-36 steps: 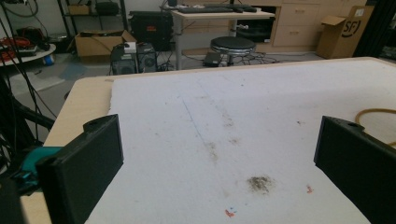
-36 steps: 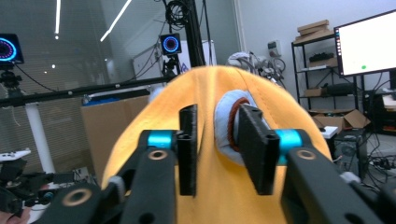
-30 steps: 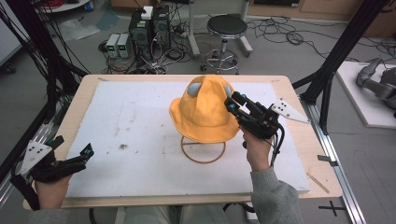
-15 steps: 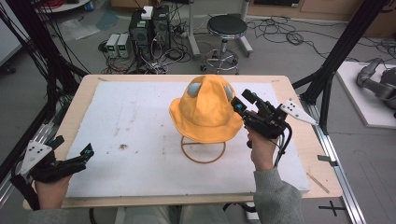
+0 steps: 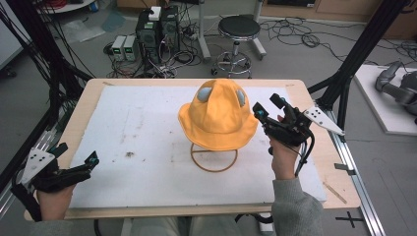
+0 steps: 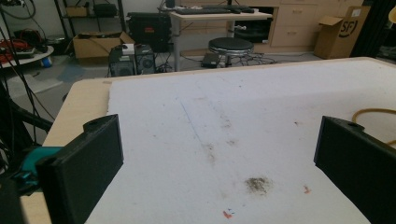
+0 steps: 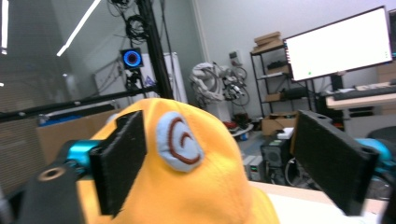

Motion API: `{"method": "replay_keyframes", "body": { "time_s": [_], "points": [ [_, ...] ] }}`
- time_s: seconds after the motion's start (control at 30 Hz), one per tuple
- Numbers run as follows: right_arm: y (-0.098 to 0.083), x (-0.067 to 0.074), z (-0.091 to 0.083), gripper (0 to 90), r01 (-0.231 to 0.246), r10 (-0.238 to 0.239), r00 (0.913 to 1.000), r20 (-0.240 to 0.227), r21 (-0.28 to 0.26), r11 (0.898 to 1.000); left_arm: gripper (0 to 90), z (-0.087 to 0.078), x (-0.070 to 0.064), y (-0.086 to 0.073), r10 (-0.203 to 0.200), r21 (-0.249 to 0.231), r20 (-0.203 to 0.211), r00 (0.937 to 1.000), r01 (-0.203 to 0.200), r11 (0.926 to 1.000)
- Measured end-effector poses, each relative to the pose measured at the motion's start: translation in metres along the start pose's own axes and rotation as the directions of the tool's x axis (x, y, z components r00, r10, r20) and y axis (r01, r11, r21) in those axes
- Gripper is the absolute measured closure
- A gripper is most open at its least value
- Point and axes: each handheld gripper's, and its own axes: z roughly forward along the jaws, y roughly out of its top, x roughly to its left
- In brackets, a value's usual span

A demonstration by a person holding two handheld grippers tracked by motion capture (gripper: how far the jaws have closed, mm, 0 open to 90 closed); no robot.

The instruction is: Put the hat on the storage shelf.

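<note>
Since a second ago only the right side has changed: the right gripper (image 5: pixel 269 105) has drawn back rightward off the yellow hat's (image 5: pixel 216 115) brim, while the left one has stayed put.

At the near left corner the left gripper (image 5: pixel 78 162) rests released, jaws spread wide over the bare white mat (image 5: pixel 137 128), well apart from everything. In the middle of the table the hat sits upright on a wire stand (image 5: pixel 214 158), whose ring base lies on the mat nearer the person. Just right of the brim the right gripper hovers released, holding nothing.

I judge the hat is freshly set on its stand, or about to be taken; next the right jaws would have to close on the brim or crown.

Hidden: the stand's upright under the hat, and whether the near jaw grazes the fabric.
</note>
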Motion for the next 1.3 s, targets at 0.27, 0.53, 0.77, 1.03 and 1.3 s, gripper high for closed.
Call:
{"method": "replay_keyframes", "body": {
  "time_s": [0.27,0.53,0.77,1.03,1.3],
  "points": [
    [0.002,-0.009,-0.004,9.4,0.036,-0.038,0.9961,0.079,0.034,0.999,1.7,0.000,0.000,0.000,0.001,0.002,0.003,1.0000,-0.001,1.0000],
    [0.001,-0.018,-0.007,0.8,0.029,-0.041,0.9902,0.134,0.089,0.996,1.7,0.000,0.000,0.000,0.002,0.001,0.005,1.0000,-0.002,1.0000],
    [0.004,-0.023,-0.014,0.7,0.027,-0.040,0.9834,0.177,0.073,0.997,1.7,0.000,0.001,0.000,0.002,0.002,0.004,1.0000,-0.002,1.0000],
    [0.003,-0.038,-0.028,0.7,0.028,-0.041,0.9758,0.215,0.067,0.997,1.7,0.002,0.000,0.001,0.001,-0.001,0.008,1.0000,-0.001,1.0000],
    [-0.001,-0.058,-0.048,0.7,-0.004,-0.015,0.9635,0.267,0.070,0.998,1.7,0.007,-0.002,0.003,0.004,-0.007,0.018,0.9998,-0.004,1.0000]
  ]
}}
